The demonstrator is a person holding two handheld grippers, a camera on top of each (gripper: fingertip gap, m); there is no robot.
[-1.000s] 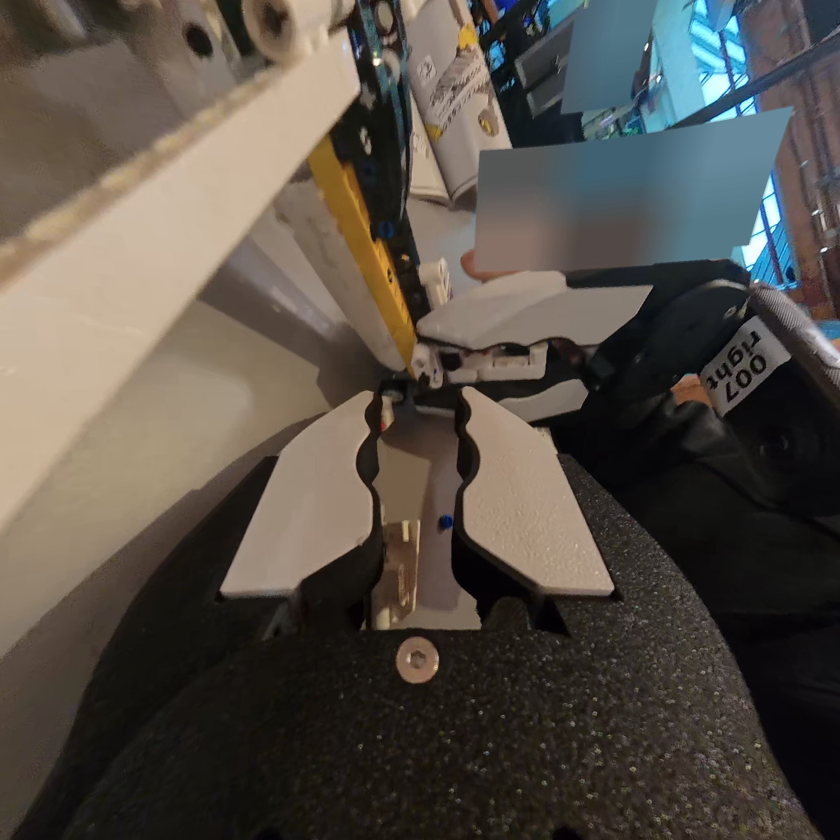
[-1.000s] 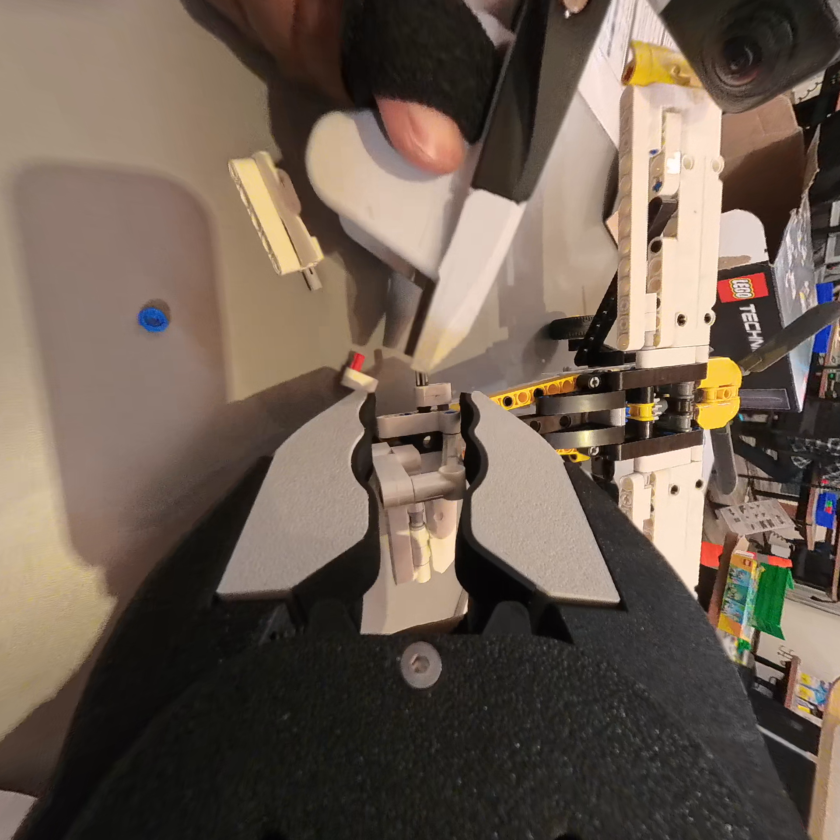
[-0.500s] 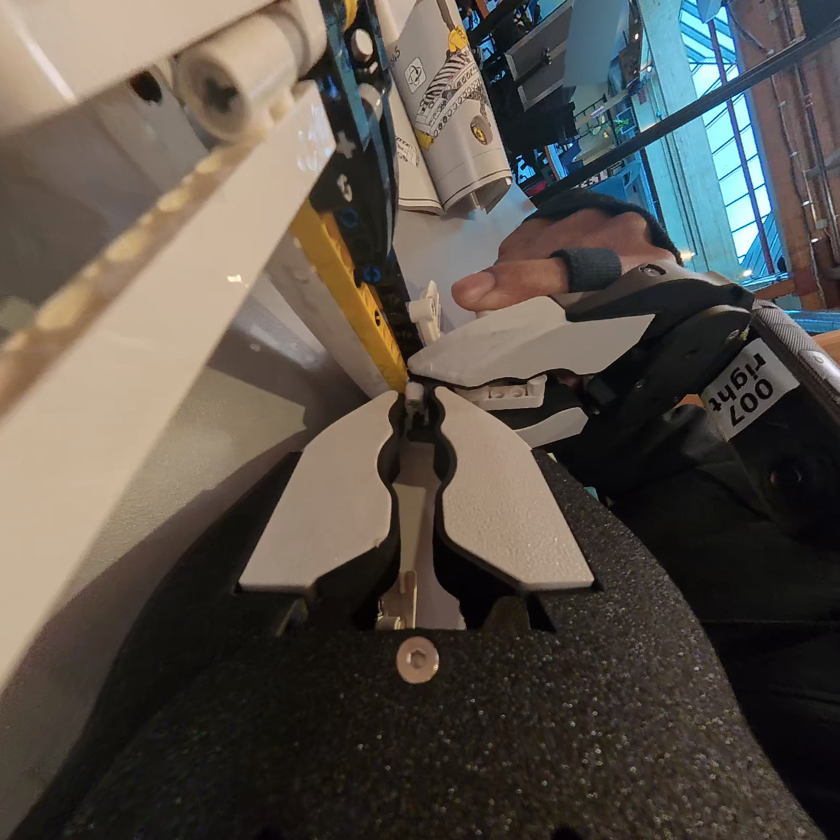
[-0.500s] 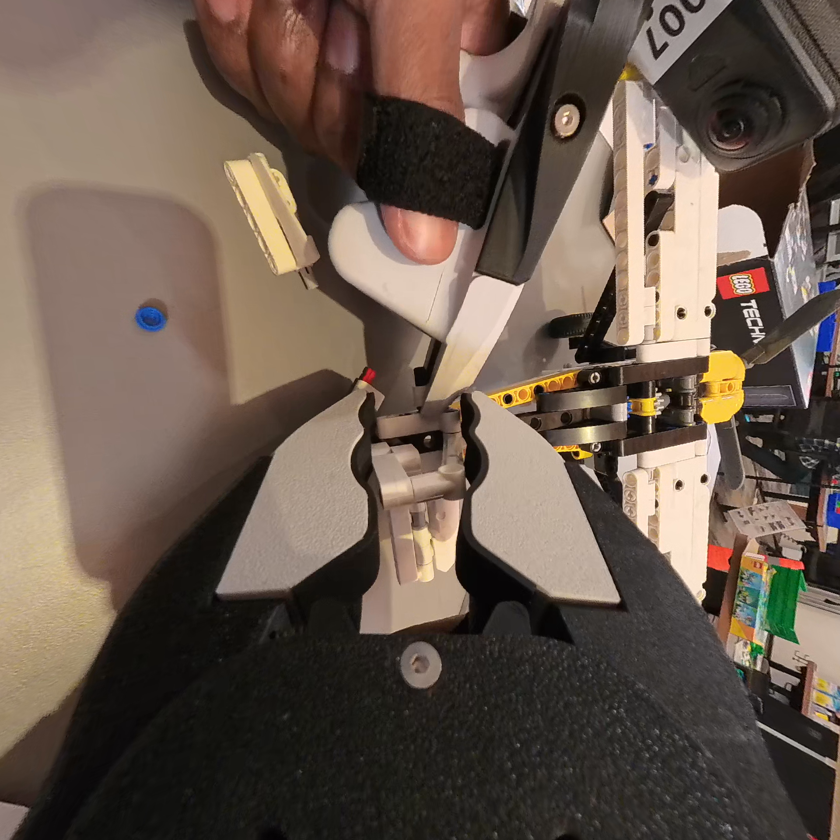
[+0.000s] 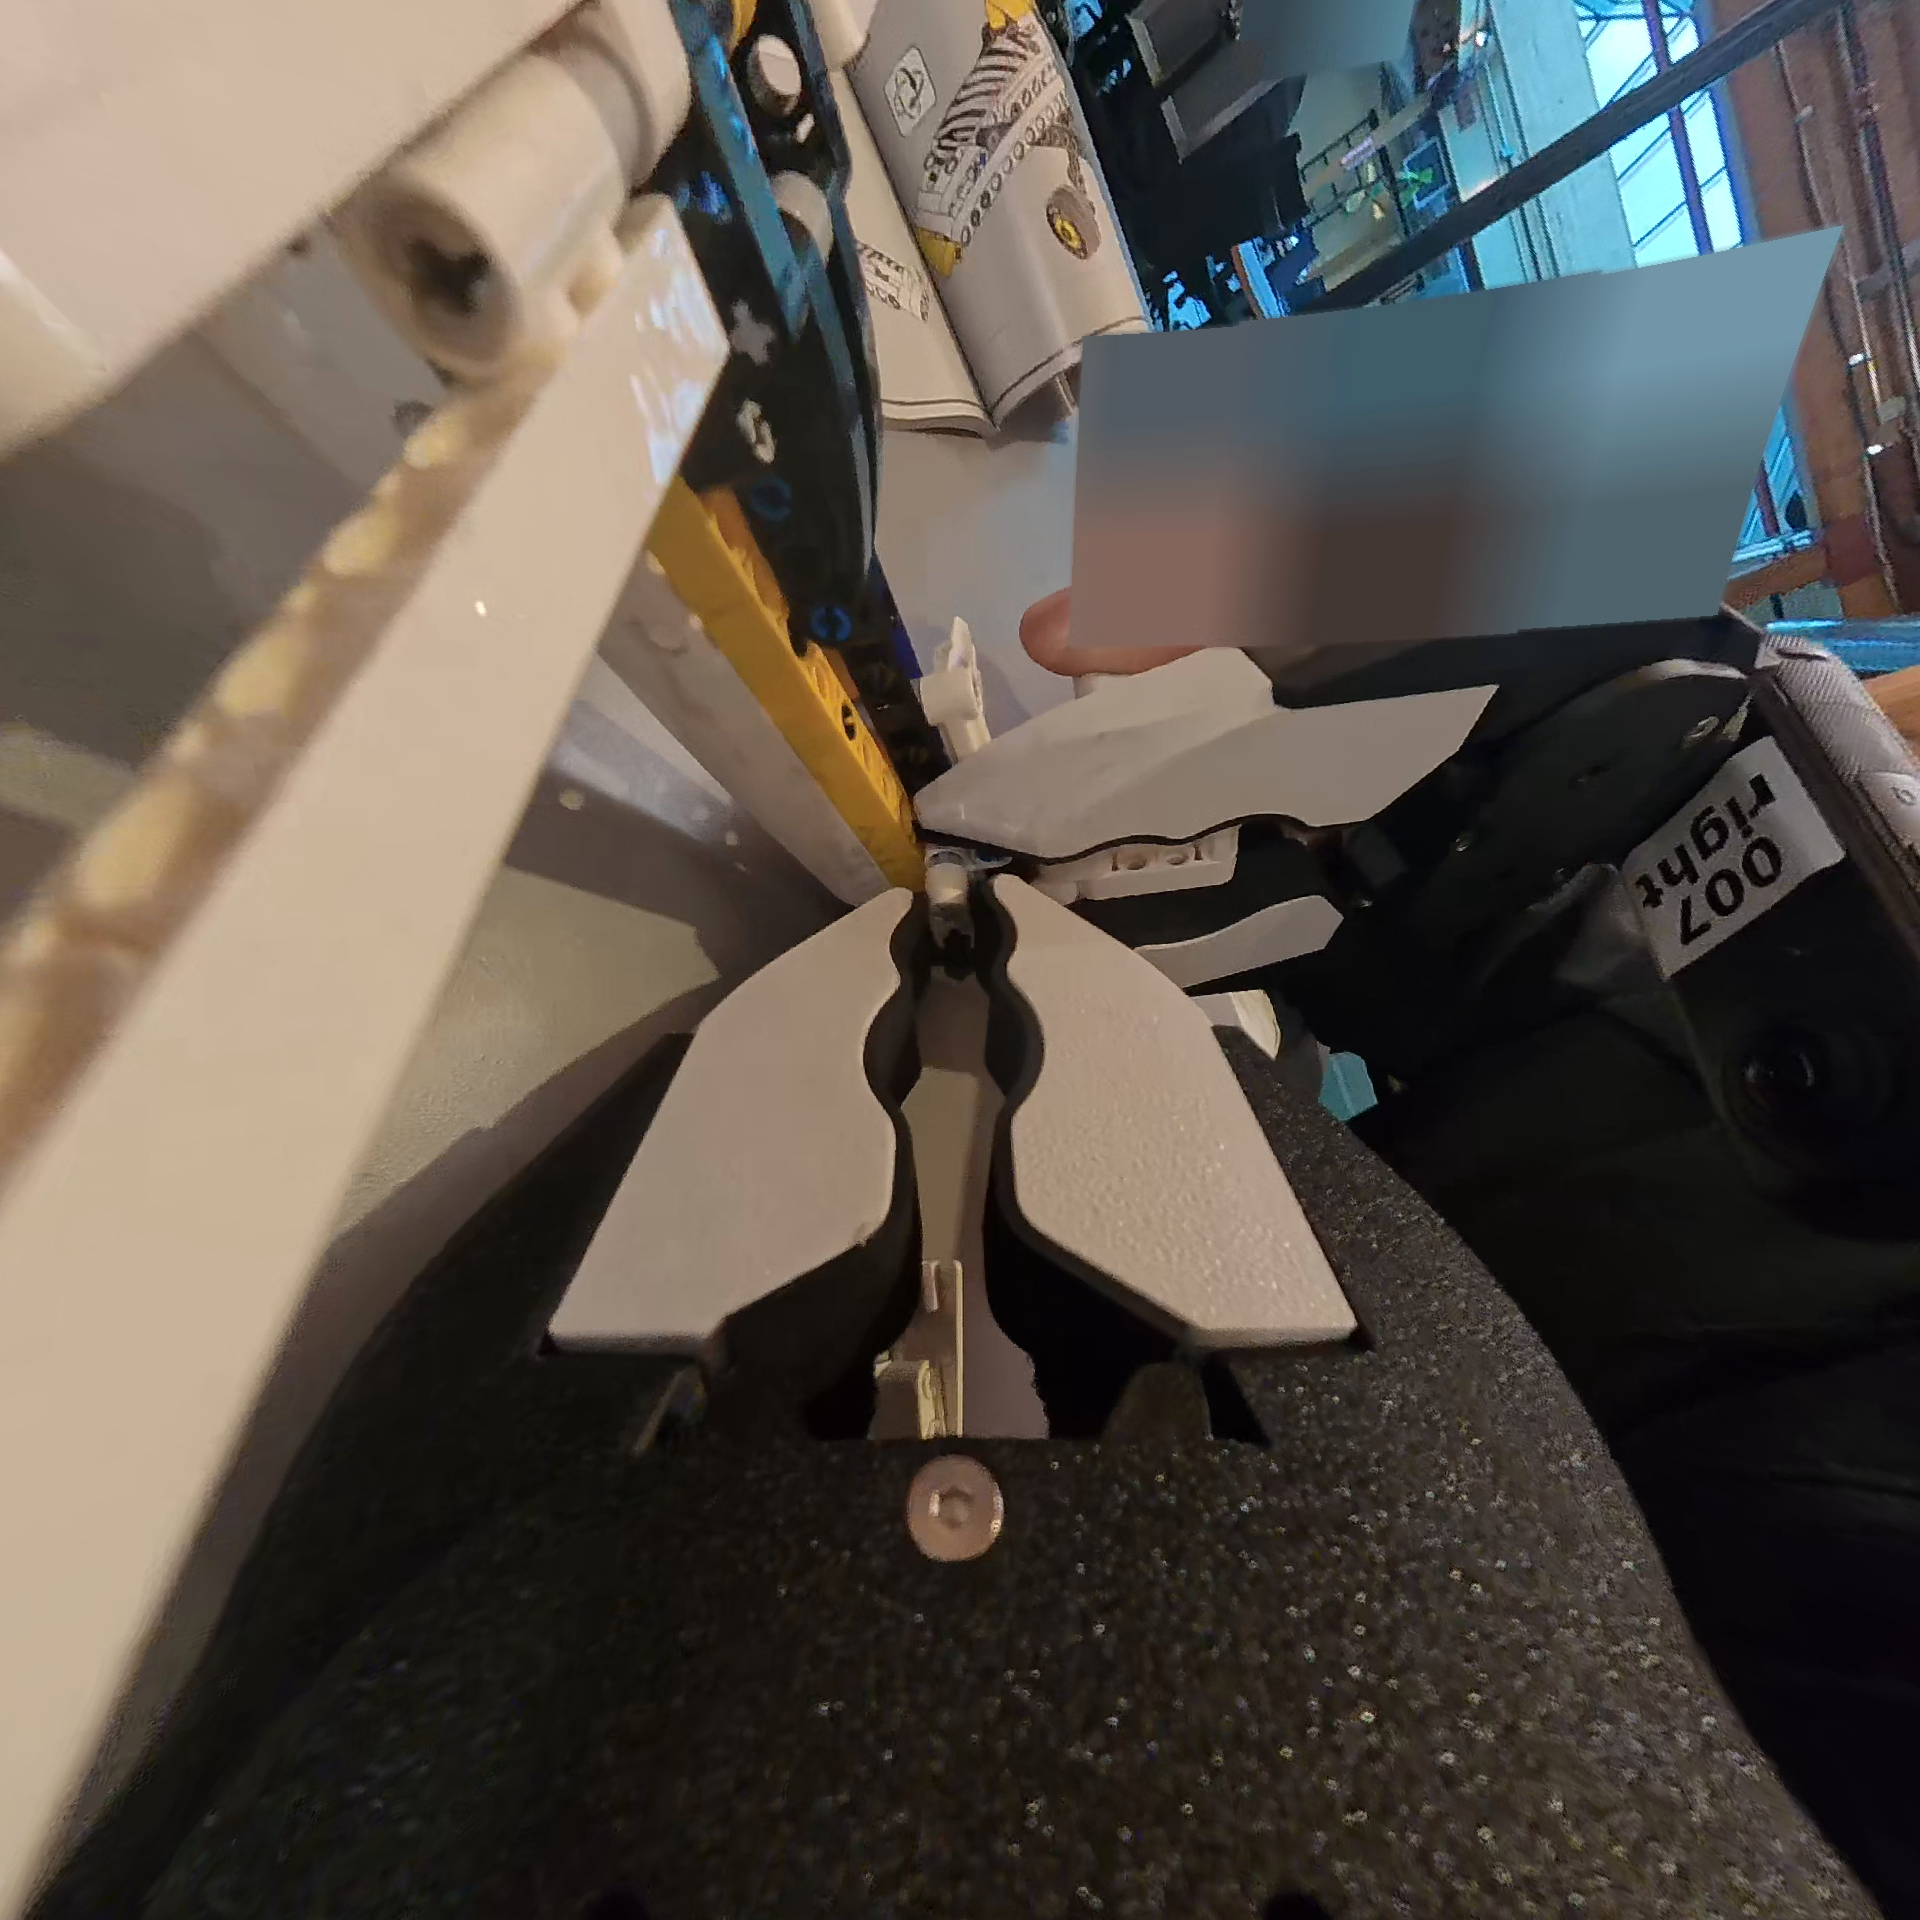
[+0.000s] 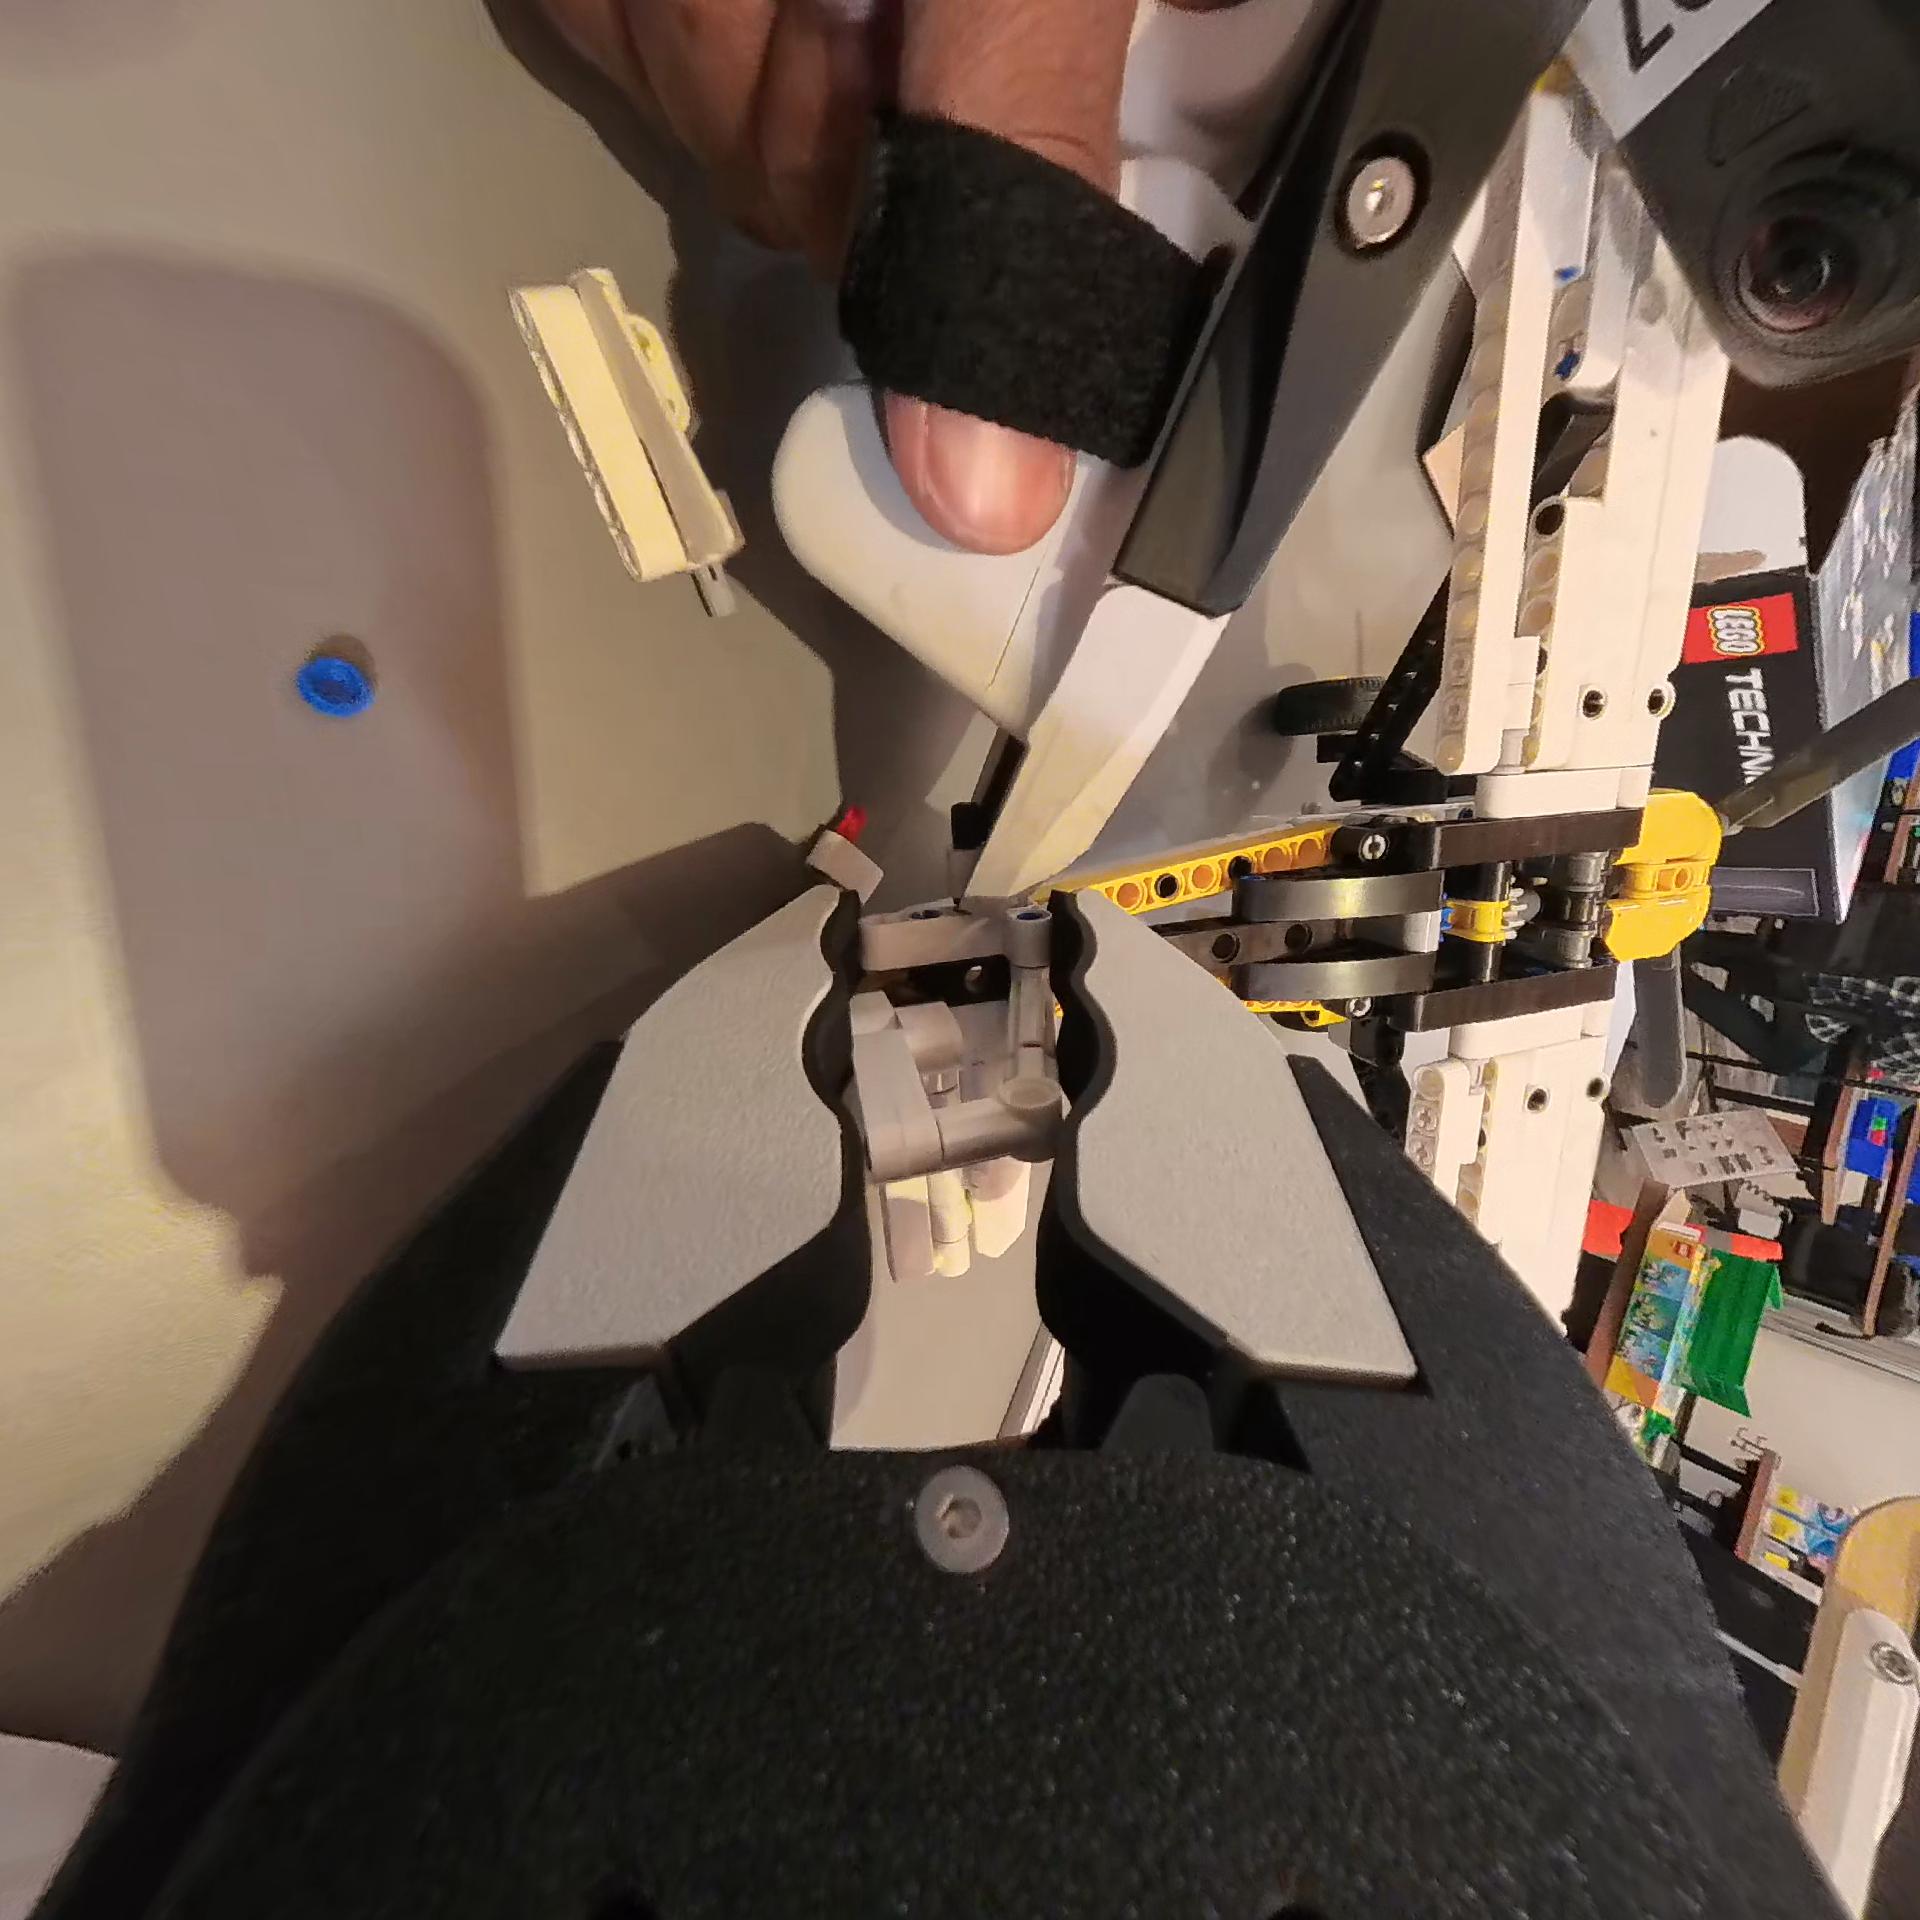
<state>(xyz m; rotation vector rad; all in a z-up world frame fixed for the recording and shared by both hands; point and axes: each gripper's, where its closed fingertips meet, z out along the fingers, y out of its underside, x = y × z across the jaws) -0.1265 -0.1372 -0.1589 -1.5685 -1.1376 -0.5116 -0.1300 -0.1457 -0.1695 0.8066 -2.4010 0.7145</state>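
My right gripper [image 6: 954, 935] is shut on a small grey and white brick assembly [image 6: 940, 1081], with both pads pressed on its sides. My left gripper [image 5: 951, 914] is shut on a small grey and black pin [image 5: 945, 896] at its very tips. In the right wrist view the left gripper [image 6: 987, 842] comes down from above, and the pin [image 6: 962, 826] meets the top of the assembly. In the left wrist view the right gripper [image 5: 1023, 883] lies just right of my fingertips, with the white assembly [image 5: 1164, 860] between its fingers. A large white, yellow and black brick model [image 6: 1496, 883] stands close behind.
On the pale table [image 6: 208, 1039] lie a cream beam piece [image 6: 613, 426], a small blue round piece [image 6: 332, 688] and a small white piece with a red tip [image 6: 844, 844]. A black product box [image 6: 1756, 717] stands at right. A folded booklet [image 5: 987, 208] lies behind the model [image 5: 790, 644].
My left jaws closed from open onto the small pin at the top of the assembly and stay shut on it. The right gripper kept its hold on the assembly, almost still.
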